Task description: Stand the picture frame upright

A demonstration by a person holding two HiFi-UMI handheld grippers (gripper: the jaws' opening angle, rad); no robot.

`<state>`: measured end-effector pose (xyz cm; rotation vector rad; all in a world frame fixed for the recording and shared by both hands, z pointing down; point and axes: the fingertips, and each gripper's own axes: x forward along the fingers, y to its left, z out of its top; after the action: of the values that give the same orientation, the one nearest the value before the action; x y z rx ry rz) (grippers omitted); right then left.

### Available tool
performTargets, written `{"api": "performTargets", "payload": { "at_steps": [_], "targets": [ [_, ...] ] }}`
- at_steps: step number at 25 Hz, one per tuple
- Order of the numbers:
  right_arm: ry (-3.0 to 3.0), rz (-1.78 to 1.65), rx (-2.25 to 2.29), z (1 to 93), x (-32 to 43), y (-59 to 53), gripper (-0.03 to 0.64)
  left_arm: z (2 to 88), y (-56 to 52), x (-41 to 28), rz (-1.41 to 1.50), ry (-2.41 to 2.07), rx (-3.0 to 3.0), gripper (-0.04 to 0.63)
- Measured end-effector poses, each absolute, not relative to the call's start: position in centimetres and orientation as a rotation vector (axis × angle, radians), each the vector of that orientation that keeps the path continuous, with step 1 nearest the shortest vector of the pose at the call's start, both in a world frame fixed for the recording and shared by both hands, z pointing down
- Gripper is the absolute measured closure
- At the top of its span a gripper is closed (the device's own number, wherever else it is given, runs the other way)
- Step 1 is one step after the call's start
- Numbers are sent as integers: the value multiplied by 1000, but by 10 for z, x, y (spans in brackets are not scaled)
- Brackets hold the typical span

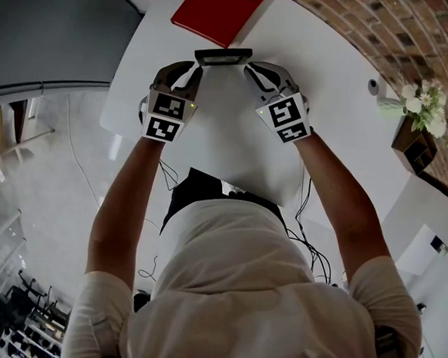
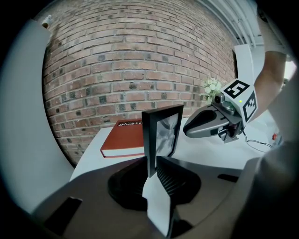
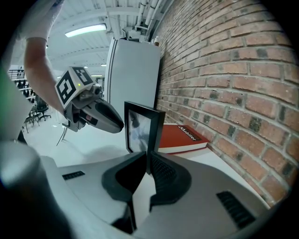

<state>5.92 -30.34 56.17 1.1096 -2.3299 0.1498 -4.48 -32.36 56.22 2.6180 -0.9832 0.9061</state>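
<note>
upright picture frame [image 2: 162, 135] near red book [image 2: 124, 140]

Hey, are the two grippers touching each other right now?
Apart. The head view shows the left gripper and the right gripper at opposite ends of the picture frame, with bare table between them.

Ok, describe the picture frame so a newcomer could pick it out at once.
Find the brick wall, then the white table beside it with a red book lying flat. Just in front of the book stands the picture frame, its side edges between the jaws of the left gripper and right gripper. It is thin, black-rimmed and upright; the book is red and flat.
</note>
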Motion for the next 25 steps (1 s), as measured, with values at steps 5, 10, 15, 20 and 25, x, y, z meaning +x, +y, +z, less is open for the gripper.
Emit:
{"api": "performTargets", "payload": {
  "at_steps": [5,10,15,20,25],
  "targets": [
    [-2330,159,1111,562,60,-297,584,563,-318,-47,906,-988,2606,537],
    [-2331,163,1113,560,65,-288,584,561,-311,-47,900,-1001,2600,534],
    [-2336,176,1101,558,68,-271,584,555,-297,-49,890,-1015,2588,528],
    [-2356,182,1085,551,69,-248,584,547,-274,-51,861,-1037,2566,518],
    [-2374,190,1079,541,72,-217,584,537,-240,-50,796,-1054,2536,515]
  ]
}}
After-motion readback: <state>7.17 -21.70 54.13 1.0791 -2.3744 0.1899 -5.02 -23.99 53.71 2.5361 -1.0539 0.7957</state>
